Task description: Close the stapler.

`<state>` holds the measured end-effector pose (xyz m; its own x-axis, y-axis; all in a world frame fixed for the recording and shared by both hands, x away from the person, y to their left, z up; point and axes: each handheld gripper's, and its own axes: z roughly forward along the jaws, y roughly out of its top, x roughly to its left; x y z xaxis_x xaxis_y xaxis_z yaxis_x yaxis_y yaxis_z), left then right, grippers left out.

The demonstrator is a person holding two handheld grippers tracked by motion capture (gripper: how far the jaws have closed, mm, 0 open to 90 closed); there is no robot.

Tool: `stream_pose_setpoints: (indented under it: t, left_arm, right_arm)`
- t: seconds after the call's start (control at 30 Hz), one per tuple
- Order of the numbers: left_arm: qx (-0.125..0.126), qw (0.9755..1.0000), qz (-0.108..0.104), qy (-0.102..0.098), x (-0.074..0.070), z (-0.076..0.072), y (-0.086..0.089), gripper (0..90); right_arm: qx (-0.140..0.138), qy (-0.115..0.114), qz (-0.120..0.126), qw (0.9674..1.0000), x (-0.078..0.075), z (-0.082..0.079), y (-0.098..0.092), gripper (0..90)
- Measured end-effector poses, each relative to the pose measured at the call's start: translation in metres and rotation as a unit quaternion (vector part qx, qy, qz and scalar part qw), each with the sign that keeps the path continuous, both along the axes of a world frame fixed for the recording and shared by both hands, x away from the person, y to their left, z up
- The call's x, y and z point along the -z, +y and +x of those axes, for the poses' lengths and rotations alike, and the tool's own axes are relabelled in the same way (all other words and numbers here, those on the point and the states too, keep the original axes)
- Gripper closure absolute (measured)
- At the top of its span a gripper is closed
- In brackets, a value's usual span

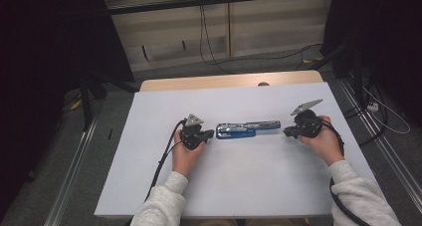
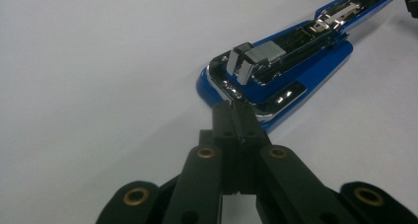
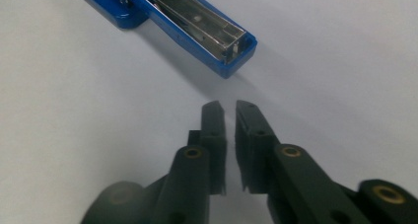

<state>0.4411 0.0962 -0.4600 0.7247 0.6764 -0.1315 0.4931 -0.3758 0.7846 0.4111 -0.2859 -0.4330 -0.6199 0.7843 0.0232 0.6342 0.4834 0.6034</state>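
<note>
Stapler (image 1: 247, 129) lying opened out flat mid-table (image 1: 239, 186), between our two grippers.
High view: left gripper (image 1: 208, 134) just beside its blue base, right gripper (image 1: 287, 132) near the far end. Left gripper view: jaws pressed together, tips seemingly touching the base rim. Right gripper view: jaws nearly together, pinching nothing, short of the stapler.

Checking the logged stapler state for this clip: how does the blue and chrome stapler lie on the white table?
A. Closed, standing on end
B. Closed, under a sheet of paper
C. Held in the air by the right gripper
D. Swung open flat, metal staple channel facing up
D: the blue and chrome stapler lies unfolded on the white table, its metal channel exposed in both gripper views, between the left gripper and right gripper.
</note>
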Motion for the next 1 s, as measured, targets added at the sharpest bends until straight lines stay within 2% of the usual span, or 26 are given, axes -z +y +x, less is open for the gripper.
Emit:
stream_pose_setpoints:
  t: [0.03,0.17,0.27,0.4,0.43,0.63,0.7,1.0]
  left_arm:
    - [-0.007,1.0,-0.003,0.005,0.001,0.0,-0.002,90.0]
    - [-0.004,1.0,0.002,0.003,0.002,0.001,-0.004,90.0]
    - [-0.004,0.9999,0.012,0.004,0.003,0.002,-0.005,90.0]
    - [-0.001,0.9999,0.013,0.006,0.003,0.002,-0.007,90.0]
    - [0.003,0.9997,0.021,0.008,0.003,0.002,-0.007,90.0]
    - [0.016,0.9992,0.035,0.007,0.003,0.003,-0.01,90.0]
    - [0.013,0.9994,0.031,0.013,0.003,0.003,-0.01,90.0]
    - [0.012,0.9994,0.027,0.015,0.003,0.004,-0.01,89.7]
  right_arm:
    - [0.0,0.003,0.003,1.0,0.001,0.0,0.0,85.6]
    - [0.0,0.006,0.005,1.0,0.004,0.001,0.0,90.0]
    - [0.005,0.005,0.012,0.9999,0.007,0.003,0.0,90.0]
    - [0.008,0.007,0.008,0.9999,0.011,0.005,0.003,90.0]
    - [0.01,0.005,0.006,0.9999,0.011,0.006,0.004,90.0]
    - [0.011,0.003,0.01,0.9999,0.012,0.009,0.008,90.0]
    - [0.012,0.003,0.006,0.9999,0.013,0.01,0.01,90.0]
    - [0.011,0.0,0.01,0.9999,0.013,0.012,0.012,90.0]
